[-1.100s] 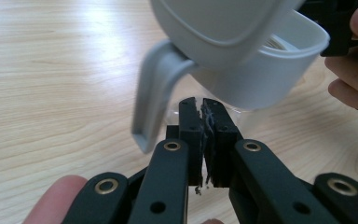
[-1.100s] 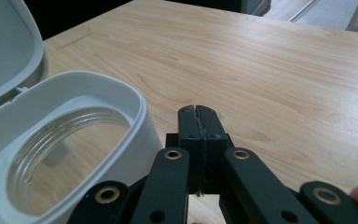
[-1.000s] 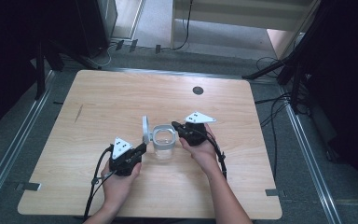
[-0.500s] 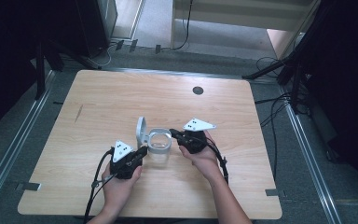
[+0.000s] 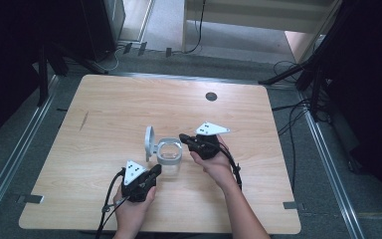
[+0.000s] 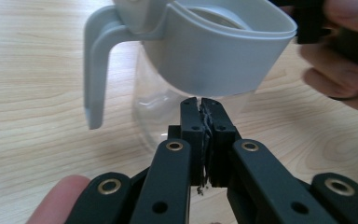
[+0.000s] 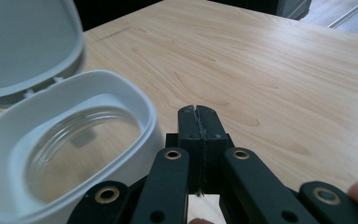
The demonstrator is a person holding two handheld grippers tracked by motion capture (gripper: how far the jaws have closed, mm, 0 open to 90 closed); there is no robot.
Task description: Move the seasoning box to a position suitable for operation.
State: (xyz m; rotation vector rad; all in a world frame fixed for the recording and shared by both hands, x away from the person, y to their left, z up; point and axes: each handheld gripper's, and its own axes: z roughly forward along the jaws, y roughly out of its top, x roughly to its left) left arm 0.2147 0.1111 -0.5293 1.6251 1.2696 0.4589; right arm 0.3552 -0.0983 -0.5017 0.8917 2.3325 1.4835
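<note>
Black jaws pressed flat together, with nothing between them, are what we see on the left tongs (image 6: 200, 105), their tips just short of the clear body of a jug (image 6: 200, 60) under its grey collar. The jug's grey handle (image 6: 95, 70) hangs down to the left in that view. From above, we see the left tongs (image 5: 154, 172) held in the left hand (image 5: 132, 209), just below the jug (image 5: 169, 152) and pointing up at it.

The right tongs (image 7: 199, 112) are likewise closed on nothing, lying beside the white rim (image 7: 135, 100) of the jug's open top. The hinged lid (image 7: 28, 46) stands flipped up on the far side. In the high view, the right tongs (image 5: 183, 137) come in from the right, held by the right hand (image 5: 216, 159), tips at the jug's upper right edge.

The jug stands upright near the middle of the pale wooden worktop (image 5: 119, 104).
</note>
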